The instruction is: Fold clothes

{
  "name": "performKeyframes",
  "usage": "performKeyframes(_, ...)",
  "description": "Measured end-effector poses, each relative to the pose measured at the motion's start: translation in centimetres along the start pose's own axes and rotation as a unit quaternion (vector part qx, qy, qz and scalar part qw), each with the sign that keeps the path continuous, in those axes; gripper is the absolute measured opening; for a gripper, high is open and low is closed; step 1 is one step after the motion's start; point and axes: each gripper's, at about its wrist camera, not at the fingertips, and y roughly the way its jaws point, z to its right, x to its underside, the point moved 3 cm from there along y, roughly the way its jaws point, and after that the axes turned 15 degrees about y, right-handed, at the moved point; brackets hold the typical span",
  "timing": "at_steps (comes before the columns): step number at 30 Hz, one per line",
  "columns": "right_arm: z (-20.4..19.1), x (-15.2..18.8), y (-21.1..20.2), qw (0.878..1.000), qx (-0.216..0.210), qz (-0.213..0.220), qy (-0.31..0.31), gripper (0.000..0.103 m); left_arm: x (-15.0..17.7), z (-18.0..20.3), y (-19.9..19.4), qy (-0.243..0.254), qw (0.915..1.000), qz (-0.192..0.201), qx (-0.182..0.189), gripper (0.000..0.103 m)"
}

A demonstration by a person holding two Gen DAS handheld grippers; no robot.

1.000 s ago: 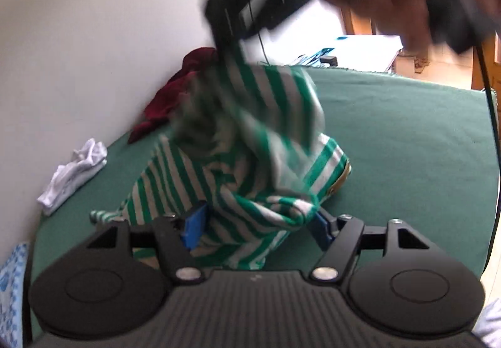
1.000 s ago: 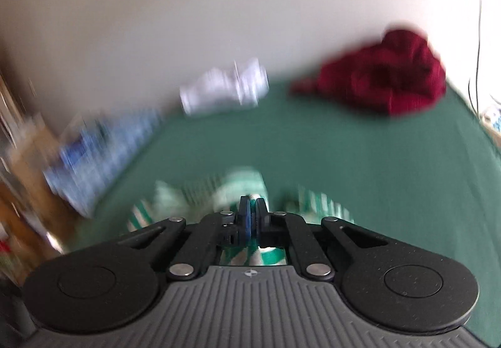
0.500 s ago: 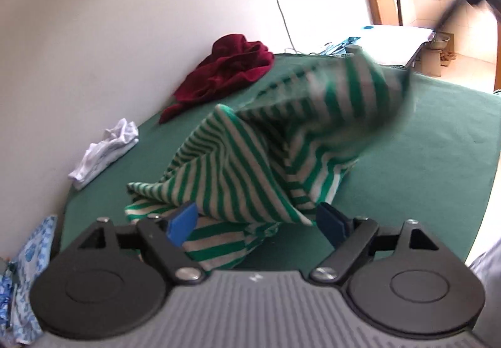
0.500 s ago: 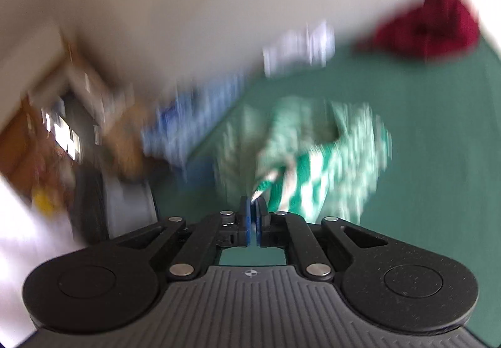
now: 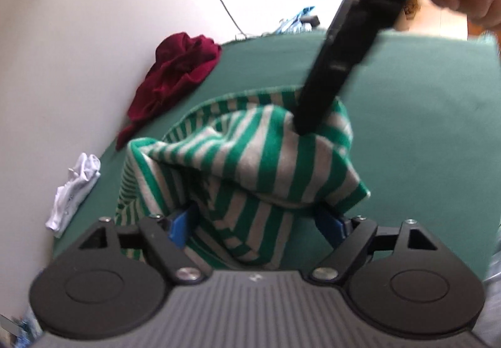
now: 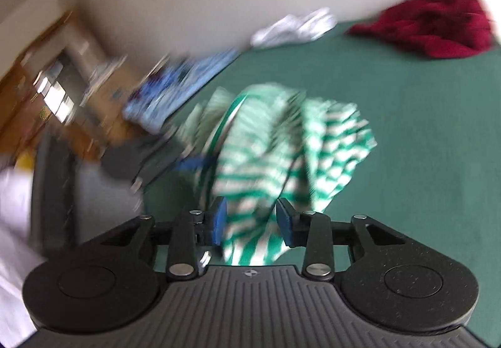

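Observation:
A green and white striped garment (image 5: 250,160) lies bunched on the green table surface (image 5: 422,144). My left gripper (image 5: 256,222) is open, its blue pads either side of the hanging cloth. In the left wrist view my right gripper (image 5: 305,128) comes down from the upper right, its tip at the top of the bunched garment. In the blurred right wrist view my right gripper (image 6: 252,218) is open with the striped garment (image 6: 281,141) just in front of and between the fingers.
A dark red garment (image 5: 175,75) and a white garment (image 5: 73,188) lie along the wall side of the table; both show in the right wrist view, red (image 6: 438,25) and white (image 6: 294,27). A blue patterned cloth (image 6: 175,88) and wooden furniture (image 6: 47,81) sit beyond the table edge.
My right gripper has opened; it was shut on the striped cloth. The garment has dropped into a heap. My left gripper stays open and has moved closer to the cloth.

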Motion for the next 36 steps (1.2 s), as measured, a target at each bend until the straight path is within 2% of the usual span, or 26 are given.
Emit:
performKeyframes(2, 0.5, 0.3, 0.8, 0.999, 0.006, -0.023, -0.022, 0.039, 0.0, 0.4, 0.5, 0.015, 0.9999, -0.003, -0.005, 0.082)
performKeyframes(3, 0.8, 0.0, 1.2, 0.999, -0.004, -0.034, -0.014, 0.035, 0.0, 0.5, 0.7, 0.017, 0.9998, -0.003, -0.006, 0.08)
performKeyframes(4, 1.1, -0.2, 1.6, 0.999, -0.013, -0.046, -0.008, 0.023, 0.0, 0.4, 0.7, 0.012, 0.9999, -0.002, -0.007, 0.072)
performKeyframes(5, 1.3, -0.2, 1.6, 0.998, -0.022, -0.062, -0.003, 0.016, 0.0, 0.1, 0.5, 0.004, 1.0, -0.001, -0.007, 0.058)
performKeyframes(6, 1.3, -0.2, 1.6, 0.997, -0.032, -0.076, 0.001, 0.003, 0.0, -0.4, 0.1, -0.007, 1.0, -0.001, -0.005, 0.053)
performKeyframes(8, 1.0, -0.6, 0.0, 0.994, -0.067, -0.081, -0.001, 0.002, 0.0, -1.8, -1.1, -0.036, 0.9993, 0.004, 0.007, 0.029)
performKeyframes(9, 0.8, -0.9, -1.1, 0.993, -0.088, -0.079, -0.001, 0.002, 0.1, -2.4, -1.8, -0.055, 0.9983, 0.009, 0.019, 0.023)
performKeyframes(11, 0.8, -1.7, -3.8, 0.991, -0.119, -0.059, -0.004, 0.002, 0.2, -3.5, -3.7, -0.085, 0.9955, 0.019, 0.038, 0.018)
performKeyframes(13, 1.4, -2.8, -6.7, 0.99, -0.142, -0.019, 0.012, 0.002, 0.0, -3.7, -6.0, -0.089, 0.9951, 0.03, 0.03, 0.016)
performKeyframes(16, 3.4, -4.3, -9.8, 0.981, -0.179, 0.047, 0.067, 0.002, 0.2, -3.4, -8.2, -0.098, 0.9942, 0.035, 0.026, 0.016)
performKeyframes(19, 6.4, -3.8, -10.7, 0.978, -0.151, 0.082, 0.117, 0.001, 1.5, -1.9, -8.2, -0.106, 0.9933, 0.005, 0.045, 0.017)
performKeyframes(21, 7.9, -2.5, -9.2, 0.991, -0.058, 0.051, 0.107, 0.001, 2.6, -0.1, -7.1, -0.101, 0.9923, -0.031, 0.063, 0.017)
performKeyframes(22, 8.3, -1.9, -8.5, 0.993, -0.035, 0.038, 0.102, 0.001, 2.9, 0.7, -6.8, -0.095, 0.992, -0.046, 0.069, 0.017)
performKeyframes(24, 8.7, -1.0, -7.8, 0.992, -0.026, 0.037, 0.117, 0.005, 2.7, 1.7, -6.5, -0.085, 0.9933, -0.052, 0.058, 0.027)
performKeyframes(25, 8.7, -0.7, -7.4, 0.992, -0.026, 0.037, 0.121, 0.007, 2.2, 1.9, -6.3, -0.081, 0.9944, -0.048, 0.048, 0.027)
performKeyframes(27, 7.7, -0.7, -6.5, 0.992, -0.053, 0.041, 0.105, 0.014, 0.8, 1.8, -5.7, -0.064, 0.9972, -0.03, 0.027, 0.038)
performKeyframes(28, 7.1, -0.9, -5.7, 0.992, -0.066, 0.034, 0.099, 0.02, 0.1, 1.5, -5.2, -0.046, 0.9986, -0.022, 0.016, 0.049)
performKeyframes(29, 6.6, -1.1, -4.8, 0.992, -0.077, 0.026, 0.092, 0.021, -0.4, 1.3, -4.8, -0.03, 0.9994, -0.015, 0.006, 0.054)
performKeyframes(31, 5.8, -1.3, -3.1, 0.994, -0.082, 0.005, 0.07, 0.035, -0.8, 0.7, -3.6, -0.012, 0.9998, -0.015, 0.0, 0.055)
performKeyframes(32, 5.7, -1.2, -2.3, 0.996, -0.073, -0.001, 0.059, 0.038, -0.9, 0.5, -2.9, -0.007, 0.9998, -0.019, 0.002, 0.059)
performKeyframes(34, 5.7, -1.0, -1.5, 0.997, -0.054, -0.013, 0.044, 0.041, -0.6, 0.1, -1.5, -0.007, 0.9995, -0.028, 0.013, 0.064)
performKeyframes(36, 6.2, -0.7, -1.2, 0.998, -0.045, -0.021, 0.045, 0.041, -0.2, 0.0, -0.6, -0.009, 0.9993, -0.032, 0.019, 0.065)
